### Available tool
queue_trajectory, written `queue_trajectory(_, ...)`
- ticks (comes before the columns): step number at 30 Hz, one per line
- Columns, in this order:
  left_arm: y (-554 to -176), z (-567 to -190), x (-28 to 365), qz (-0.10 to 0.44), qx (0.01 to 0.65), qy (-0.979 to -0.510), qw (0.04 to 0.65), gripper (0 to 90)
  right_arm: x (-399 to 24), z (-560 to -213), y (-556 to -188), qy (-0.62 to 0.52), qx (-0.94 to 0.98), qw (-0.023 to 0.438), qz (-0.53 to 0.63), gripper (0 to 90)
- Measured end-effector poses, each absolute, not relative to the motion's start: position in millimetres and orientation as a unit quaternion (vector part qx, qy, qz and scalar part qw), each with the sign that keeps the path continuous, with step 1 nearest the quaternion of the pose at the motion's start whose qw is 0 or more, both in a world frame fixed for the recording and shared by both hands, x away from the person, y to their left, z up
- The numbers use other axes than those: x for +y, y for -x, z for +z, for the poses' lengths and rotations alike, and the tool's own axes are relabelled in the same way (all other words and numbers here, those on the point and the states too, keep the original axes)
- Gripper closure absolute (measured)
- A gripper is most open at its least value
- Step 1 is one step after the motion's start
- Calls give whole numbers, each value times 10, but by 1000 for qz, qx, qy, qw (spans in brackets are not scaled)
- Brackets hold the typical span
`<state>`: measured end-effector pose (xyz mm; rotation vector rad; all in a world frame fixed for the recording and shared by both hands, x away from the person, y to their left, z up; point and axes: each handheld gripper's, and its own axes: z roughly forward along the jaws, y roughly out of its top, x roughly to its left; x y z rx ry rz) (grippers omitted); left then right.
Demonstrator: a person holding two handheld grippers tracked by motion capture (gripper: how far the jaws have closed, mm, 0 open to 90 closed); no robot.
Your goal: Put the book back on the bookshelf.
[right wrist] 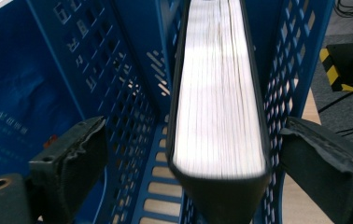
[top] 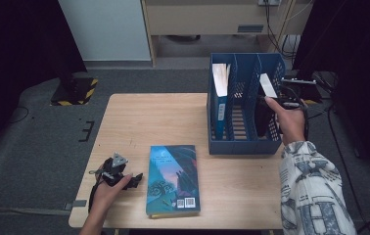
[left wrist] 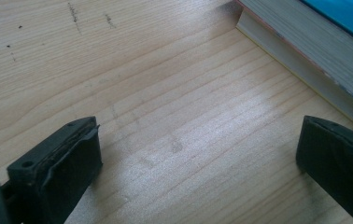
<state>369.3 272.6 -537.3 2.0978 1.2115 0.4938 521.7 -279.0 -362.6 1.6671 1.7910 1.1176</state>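
Note:
A black-covered book stands on edge in the right slot of a blue file rack. In the right gripper view its white page edge rises between the jaws of my right gripper, which are spread wide with gaps on both sides. My right gripper reaches into that slot from the right. A blue book stands in the left slot. A teal book lies flat at the table's front. My left gripper rests open just left of it, with bare wood between the jaws.
The rack's perforated blue walls close in on both sides of the black book. The teal book's page edge lies close to the left gripper's far jaw. Light wooden table reaches its edges near both hands; cables and a striped block lie on the floor.

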Motion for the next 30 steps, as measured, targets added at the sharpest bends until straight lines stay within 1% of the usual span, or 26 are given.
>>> queue_trajectory(6,-3698,-5370,2728,188,460,-804,326,0,-2874,-3668,-5010,-597,649,231,412,66)
queue_trajectory(14,-3706,-5369,2722,188,458,-805,326,0,-2834,-3761,-4727,-578,655,221,433,77)
queue_trajectory(25,-3730,-5369,2708,185,457,-806,328,0,-2403,-3885,-4305,-512,697,205,459,95)
queue_trajectory(27,-3730,-5369,2708,185,457,-806,328,0,-2259,-3941,-4230,-495,710,189,464,94)
queue_trajectory(30,-3732,-5370,2707,185,456,-806,328,0,-2097,-4001,-4140,-474,725,180,465,93)
